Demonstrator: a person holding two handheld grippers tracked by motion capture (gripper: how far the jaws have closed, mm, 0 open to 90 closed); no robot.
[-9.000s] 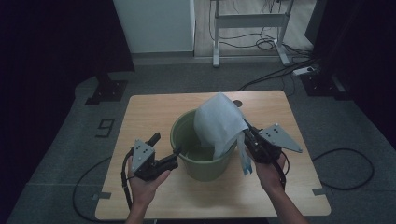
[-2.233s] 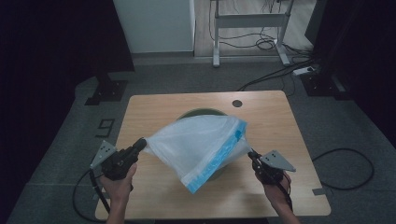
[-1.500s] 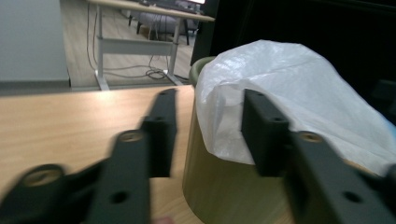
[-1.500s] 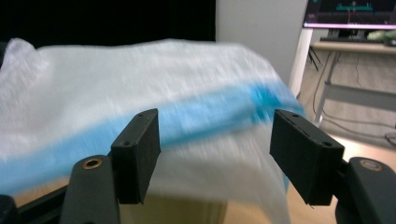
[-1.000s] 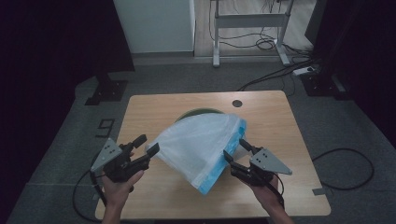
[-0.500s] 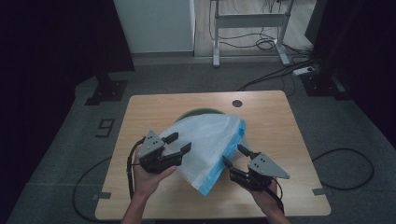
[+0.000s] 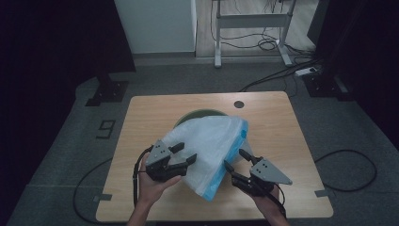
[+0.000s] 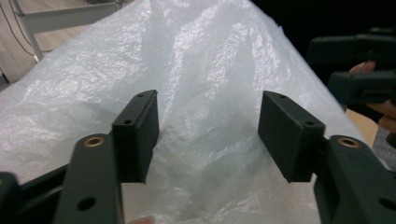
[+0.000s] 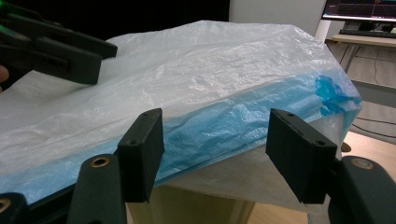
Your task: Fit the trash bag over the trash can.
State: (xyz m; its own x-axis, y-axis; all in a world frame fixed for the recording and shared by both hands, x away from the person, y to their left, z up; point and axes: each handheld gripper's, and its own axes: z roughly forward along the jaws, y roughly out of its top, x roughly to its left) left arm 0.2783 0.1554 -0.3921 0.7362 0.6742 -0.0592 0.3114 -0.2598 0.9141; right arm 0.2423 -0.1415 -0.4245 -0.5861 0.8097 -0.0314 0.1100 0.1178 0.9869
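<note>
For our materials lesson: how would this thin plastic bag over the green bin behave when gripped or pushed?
The plastic bag looks floppy: it drapes and crinkles over the green bin. Probably very light, being thin and translucent. Its glossy film may slip.

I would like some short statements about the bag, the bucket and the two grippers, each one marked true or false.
1. The plastic bag lies over the green bucket. True.
2. The bag has a red edge. False: its edge is blue.
3. The left gripper has its jaws apart, with no pad pressing on the bag. True.
4. The right gripper is clamped shut on the bucket rim. False: its jaws stand open beside the bag's blue edge.
5. The bucket stands on the floor. False: it stands on the wooden table.
</note>
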